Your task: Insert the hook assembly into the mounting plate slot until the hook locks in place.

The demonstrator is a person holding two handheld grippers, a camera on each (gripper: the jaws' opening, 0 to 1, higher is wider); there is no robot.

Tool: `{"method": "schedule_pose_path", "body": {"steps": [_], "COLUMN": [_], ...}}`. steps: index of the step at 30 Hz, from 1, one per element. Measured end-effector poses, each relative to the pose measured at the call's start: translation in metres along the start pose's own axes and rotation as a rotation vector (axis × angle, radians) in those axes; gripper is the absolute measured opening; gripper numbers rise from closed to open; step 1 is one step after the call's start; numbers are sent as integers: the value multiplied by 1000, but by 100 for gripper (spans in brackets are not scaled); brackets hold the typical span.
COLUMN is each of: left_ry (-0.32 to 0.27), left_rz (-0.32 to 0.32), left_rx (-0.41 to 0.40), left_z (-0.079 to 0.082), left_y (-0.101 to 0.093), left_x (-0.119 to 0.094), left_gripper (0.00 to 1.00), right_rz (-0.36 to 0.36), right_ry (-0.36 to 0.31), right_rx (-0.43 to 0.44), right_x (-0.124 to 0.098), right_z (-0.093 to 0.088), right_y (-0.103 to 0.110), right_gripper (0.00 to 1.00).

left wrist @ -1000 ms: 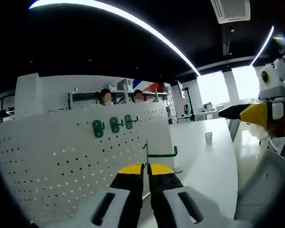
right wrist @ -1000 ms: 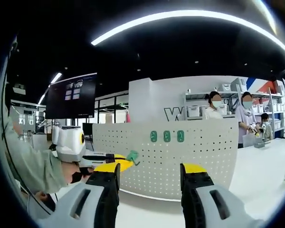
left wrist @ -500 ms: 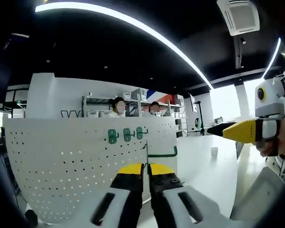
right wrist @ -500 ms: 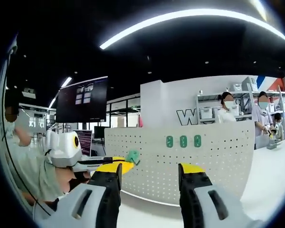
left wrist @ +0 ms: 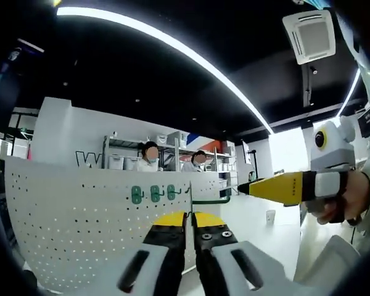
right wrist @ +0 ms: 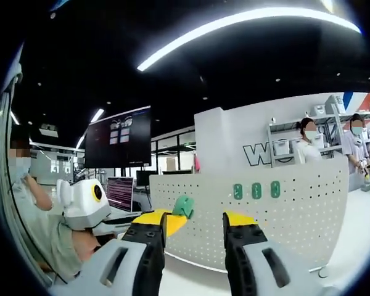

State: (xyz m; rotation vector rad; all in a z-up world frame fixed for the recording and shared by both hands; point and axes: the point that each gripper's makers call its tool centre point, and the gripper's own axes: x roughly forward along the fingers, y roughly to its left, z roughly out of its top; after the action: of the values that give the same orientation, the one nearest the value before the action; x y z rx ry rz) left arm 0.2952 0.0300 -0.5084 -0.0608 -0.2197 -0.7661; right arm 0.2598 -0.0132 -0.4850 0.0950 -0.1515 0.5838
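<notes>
The left tool (left wrist: 189, 217) is pressed together on the green hook (left wrist: 208, 198), pinching it by its upright back bar so the arm juts out to the right, free of the jaws. It is held in front of the pegboard (left wrist: 80, 228), which stands upright on the counter (left wrist: 262, 237). Three green hooks (left wrist: 153, 193) are already mounted high on the board. The right tool (right wrist: 194, 219) stands spread and empty, facing the board, judged ready to steady it during insertion.
</notes>
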Motion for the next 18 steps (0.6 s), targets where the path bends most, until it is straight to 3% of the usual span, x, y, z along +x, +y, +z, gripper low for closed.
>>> {"method": "schedule_pose_path", "body": {"steps": [18], "left_ry": [-51], "left_rz": [-104], "left_rx": [36], "left_z": [17], "left_y": [-29], "left_x": [-1], "left_gripper": [4], "right_rz": [59], "right_ry": [-7], "right_rx": [1], "right_x": [7], "right_z": [9], "right_y": [12], "right_gripper": [18]}}
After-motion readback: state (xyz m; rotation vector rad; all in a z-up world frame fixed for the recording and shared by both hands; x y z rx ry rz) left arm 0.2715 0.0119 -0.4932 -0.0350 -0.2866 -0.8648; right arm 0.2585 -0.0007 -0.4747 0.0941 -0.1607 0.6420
